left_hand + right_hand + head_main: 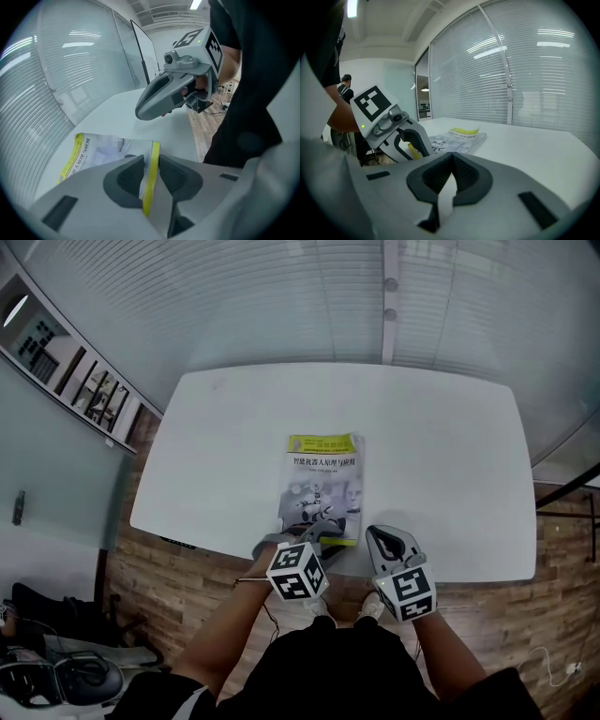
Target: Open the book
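A book (323,484) with a yellow-banded white cover lies on the white table (441,446), its near edge close to the table's front. My left gripper (323,538) is at the book's near edge. In the left gripper view its pads (129,178) press on the lifted, yellow-edged corner of the cover (151,183), and the rest of the book (101,150) lies flat beyond. My right gripper (375,532) hovers just right of the book with its jaws together and nothing in them. From the right gripper (452,157) I see the book (457,138) and the left gripper (417,143).
The table's front edge (422,576) runs just under both grippers, with wooden floor (187,587) below it. A glass wall with blinds (309,296) stands behind the table. The person's legs and shoes are right below the grippers.
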The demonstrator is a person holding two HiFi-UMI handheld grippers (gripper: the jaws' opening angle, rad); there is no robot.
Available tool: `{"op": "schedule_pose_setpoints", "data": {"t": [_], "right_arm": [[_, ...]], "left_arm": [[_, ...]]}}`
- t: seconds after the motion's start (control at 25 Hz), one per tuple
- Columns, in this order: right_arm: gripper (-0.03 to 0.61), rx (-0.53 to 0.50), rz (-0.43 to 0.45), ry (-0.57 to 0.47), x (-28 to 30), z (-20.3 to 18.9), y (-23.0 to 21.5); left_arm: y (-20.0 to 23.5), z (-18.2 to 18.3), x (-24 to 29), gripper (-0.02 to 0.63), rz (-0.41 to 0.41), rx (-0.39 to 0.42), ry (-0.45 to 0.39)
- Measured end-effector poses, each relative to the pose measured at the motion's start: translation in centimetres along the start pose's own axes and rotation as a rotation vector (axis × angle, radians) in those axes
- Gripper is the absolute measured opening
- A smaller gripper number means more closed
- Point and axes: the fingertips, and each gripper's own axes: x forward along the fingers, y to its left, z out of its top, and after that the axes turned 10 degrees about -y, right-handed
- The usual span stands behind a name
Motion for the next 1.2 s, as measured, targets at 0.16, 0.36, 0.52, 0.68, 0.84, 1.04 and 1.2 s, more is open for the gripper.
{"op": "schedule_pose_setpoints", "data": {"t": [0.16, 0.36, 0.52, 0.68, 0.84, 1.04, 1.2], "right_arm": [[0.007, -0.003, 0.015, 0.013, -0.3, -0.7, -0.1], [0.007, 0.005, 0.018, 0.001, -0.7, -0.4, -0.6], [0.008, -0.002, 0.018, -0.001, -1.0, -0.8, -1.1], [0.008, 0.007, 0.013, 0.001, -1.5, -0.9, -1.5], [0.007, -0.004, -0.015, -0.038, -2.3, 0.1, -1.8], [0.008, 0.004, -0.023, -0.099, -3.2, 0.9, -2.1], [0.008, 0.014, -0.001, -0.100, -4.1, 0.4, -1.9]], "left_arm": [[0.1, -0.1, 0.1, 0.115, 0.006, 0.001, 0.007], [0.0, 0.1, -0.1, 0.117, 0.019, -0.044, -0.007], [-0.1, 0.2, -0.3, 0.089, 0.026, -0.070, -0.025], [0.1, 0.2, -0.5, 0.084, 0.020, -0.089, -0.026], [0.1, 0.4, -0.9, 0.075, 0.015, -0.088, -0.027], [0.5, 1.1, -2.0, 0.040, 0.087, -0.127, -0.067], [1.2, 1.6, -3.0, 0.032, 0.232, -0.252, -0.143]]}}
